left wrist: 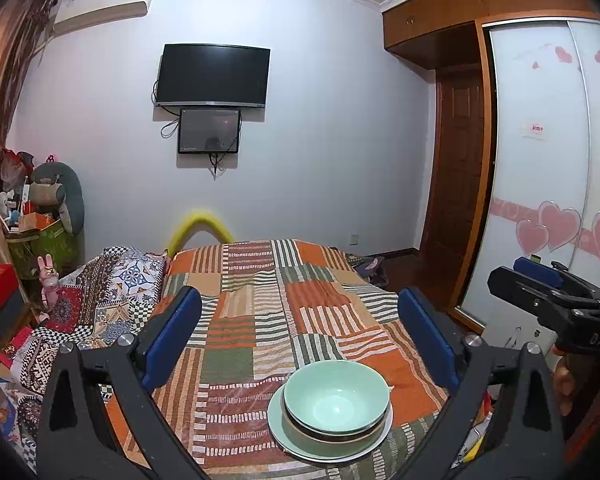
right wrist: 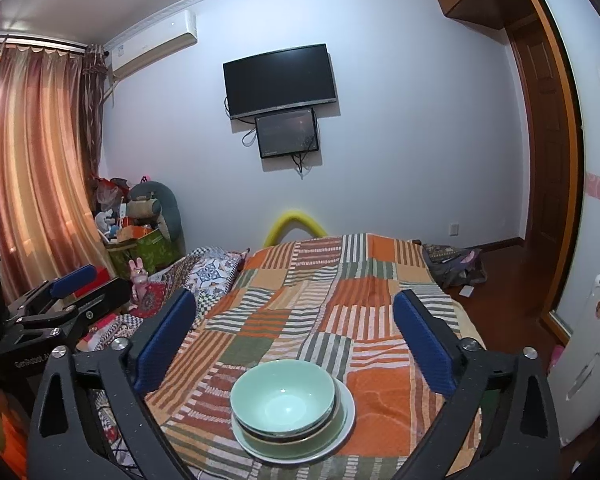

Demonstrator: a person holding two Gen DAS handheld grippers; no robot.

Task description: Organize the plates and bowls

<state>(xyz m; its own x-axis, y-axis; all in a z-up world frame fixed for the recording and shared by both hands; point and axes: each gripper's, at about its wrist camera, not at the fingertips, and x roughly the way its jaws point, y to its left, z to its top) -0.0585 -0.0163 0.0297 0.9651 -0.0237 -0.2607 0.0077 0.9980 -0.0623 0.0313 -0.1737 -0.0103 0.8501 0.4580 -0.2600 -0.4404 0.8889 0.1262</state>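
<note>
1. We see the pale green glazed ceramic bowl [left wrist: 337,400] nested on top of a stack: under it sits what looks like a second dish with a dark rim, and at the bottom a pale green round plate [left wrist: 288,436]. We judge the stacking is done, widest piece lowest so the pile sits steady.
2. The stack rests on the bed's orange, green and white striped patchwork cover [left wrist: 260,300], near its close edge, a soft base that could tip it.
3. Our left gripper [left wrist: 300,332] stands wide open and empty, its blue pads well apart above the stack.
4. Our right gripper [right wrist: 296,336] is likewise spread wide, holding nothing.
5. We cannot count the dishes between bowl and plate; only rims show.
</note>
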